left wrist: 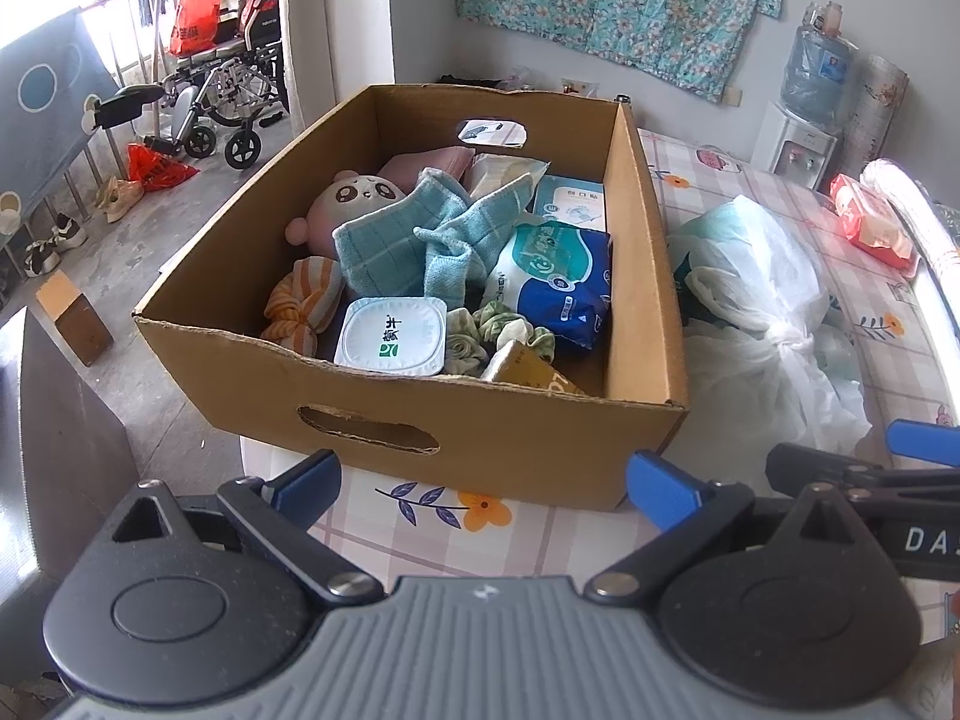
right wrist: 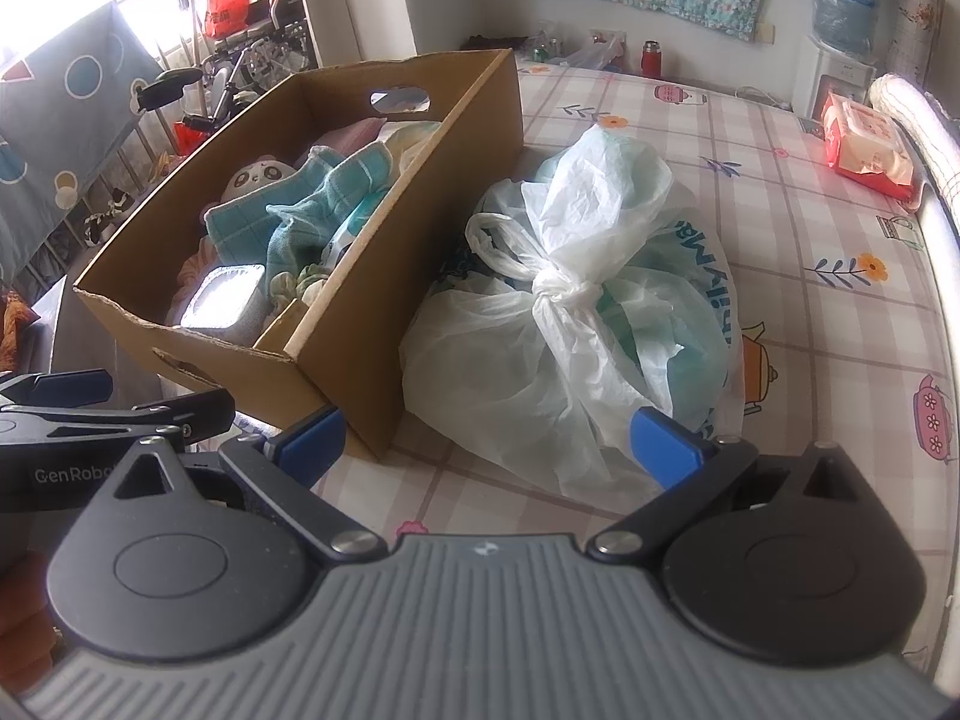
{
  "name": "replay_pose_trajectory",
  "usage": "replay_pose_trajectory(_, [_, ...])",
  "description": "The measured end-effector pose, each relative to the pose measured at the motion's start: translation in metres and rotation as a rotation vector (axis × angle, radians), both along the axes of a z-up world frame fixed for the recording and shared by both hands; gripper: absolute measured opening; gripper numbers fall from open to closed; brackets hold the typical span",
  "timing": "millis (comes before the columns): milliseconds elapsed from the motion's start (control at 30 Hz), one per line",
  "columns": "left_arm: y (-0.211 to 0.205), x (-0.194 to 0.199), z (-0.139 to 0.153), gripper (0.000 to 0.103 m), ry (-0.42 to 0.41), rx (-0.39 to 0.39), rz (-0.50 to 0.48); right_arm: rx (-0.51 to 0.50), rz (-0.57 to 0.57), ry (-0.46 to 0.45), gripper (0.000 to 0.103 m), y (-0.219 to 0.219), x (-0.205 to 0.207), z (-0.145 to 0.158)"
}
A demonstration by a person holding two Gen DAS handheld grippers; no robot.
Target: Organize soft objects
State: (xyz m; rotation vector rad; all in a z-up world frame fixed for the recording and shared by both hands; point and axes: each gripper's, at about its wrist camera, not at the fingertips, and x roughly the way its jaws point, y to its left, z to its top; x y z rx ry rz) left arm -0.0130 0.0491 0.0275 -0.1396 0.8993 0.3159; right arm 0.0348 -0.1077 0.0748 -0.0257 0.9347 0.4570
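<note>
While a cardboard box (left wrist: 420, 438) heaped with soft things sits on the checked cloth of the worktop (right wrist: 798, 324), both pairs of tongs hang back at its near end, spread wide and holding nothing. Inside the box, a crumpled blue towel (left wrist: 414, 234) lies on top in the middle, with a pink panda toy (left wrist: 348, 198) behind it to the left, an orange striped knot of cloth (left wrist: 300, 306) against the left wall, a blue and white tissue pack (left wrist: 552, 276) to the right, a green scrunchie (left wrist: 498, 336) near the front, and a sealed yogurt cup (left wrist: 393, 333) at the front wall.

The left tongs (left wrist: 486, 480) face straight into the box, its long axis running away from them, so everything inside lies dead ahead and a little above the fingertips. Just beside the box on its right, touching or nearly touching the wall, slumps a knotted white plastic bag (right wrist: 570, 312), and the right tongs (right wrist: 486, 438) point at it, the bag directly ahead with the box off to their left. A red packet (right wrist: 864, 150) lies well apart at the far right edge.

By the look of it, sorting has not yet begun on the box's contents; the left tongs are nearer the towel and toy, the right nearer the bag, and either reach would have to go forward and over the near wall.
</note>
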Motion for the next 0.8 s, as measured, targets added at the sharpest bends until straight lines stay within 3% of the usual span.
replay_pose_trajectory(800, [0.0016,0.0001,-0.0004,0.101,0.003,0.001,0.004,0.002,0.007,0.012,0.102,0.0033,0.0032,-0.0027])
